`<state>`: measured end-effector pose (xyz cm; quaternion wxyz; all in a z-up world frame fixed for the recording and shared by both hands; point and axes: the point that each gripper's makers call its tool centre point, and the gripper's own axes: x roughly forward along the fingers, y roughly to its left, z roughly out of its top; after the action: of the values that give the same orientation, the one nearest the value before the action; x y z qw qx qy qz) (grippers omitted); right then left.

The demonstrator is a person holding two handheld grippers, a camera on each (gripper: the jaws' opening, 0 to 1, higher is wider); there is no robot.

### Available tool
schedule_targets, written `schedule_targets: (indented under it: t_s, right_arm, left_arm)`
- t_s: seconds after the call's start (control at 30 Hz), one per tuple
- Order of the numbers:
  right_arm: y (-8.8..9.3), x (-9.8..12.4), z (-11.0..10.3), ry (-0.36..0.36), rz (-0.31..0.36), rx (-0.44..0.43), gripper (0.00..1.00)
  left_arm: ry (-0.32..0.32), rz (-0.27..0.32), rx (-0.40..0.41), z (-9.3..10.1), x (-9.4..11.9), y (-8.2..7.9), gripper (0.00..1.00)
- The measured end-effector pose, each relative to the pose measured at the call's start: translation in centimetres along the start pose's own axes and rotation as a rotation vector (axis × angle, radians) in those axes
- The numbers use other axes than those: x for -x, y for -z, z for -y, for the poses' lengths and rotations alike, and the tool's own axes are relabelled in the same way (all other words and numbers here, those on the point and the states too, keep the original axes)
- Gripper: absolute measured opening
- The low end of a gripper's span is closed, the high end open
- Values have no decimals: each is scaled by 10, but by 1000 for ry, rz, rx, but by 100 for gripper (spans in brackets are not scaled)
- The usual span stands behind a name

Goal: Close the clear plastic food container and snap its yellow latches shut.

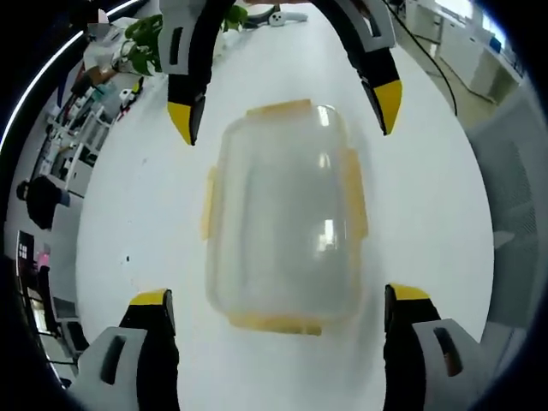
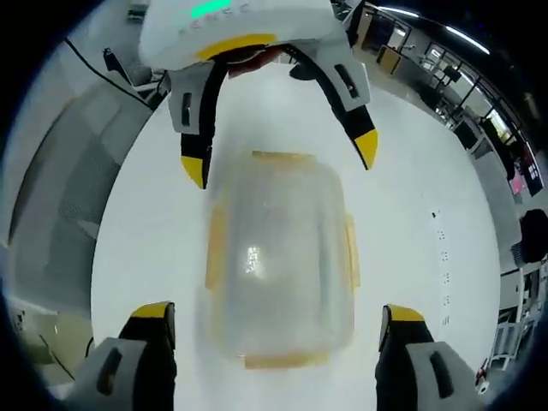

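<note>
A clear plastic container (image 1: 282, 214) with its lid on lies on the white table (image 1: 137, 214), with yellow latches (image 1: 355, 193) along all four sides. I cannot tell whether the latches are snapped down. My left gripper (image 1: 279, 295) is open, its yellow-tipped jaws standing either side of the container's near end. My right gripper (image 1: 286, 110) comes in from the far side, open, with its tips flanking the far end. In the right gripper view the same container (image 2: 278, 257) lies between the open right gripper (image 2: 277, 312) and the facing left gripper (image 2: 281, 157). Neither gripper holds anything.
A potted plant (image 1: 145, 38) and a small white device with a cable (image 1: 276, 15) sit at the table's far end. Office shelving and a seated person (image 1: 38, 199) lie beyond the left table edge. A grey chair (image 1: 514, 214) stands at the right.
</note>
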<state>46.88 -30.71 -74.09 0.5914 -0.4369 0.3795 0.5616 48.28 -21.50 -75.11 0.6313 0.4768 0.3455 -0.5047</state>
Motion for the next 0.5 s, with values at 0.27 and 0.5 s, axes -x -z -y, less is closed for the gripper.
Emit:
schedule_targets:
  t_s: [0.27,0.5]
  right_arm:
    - [3,-3,1,-4,-9,1,99]
    - [6,-6,2,-7,-25,8,99]
  left_arm:
    - [4,5,-4,-2,-3,-3,99]
    - [21,-7,-13,1,-4,0,93]
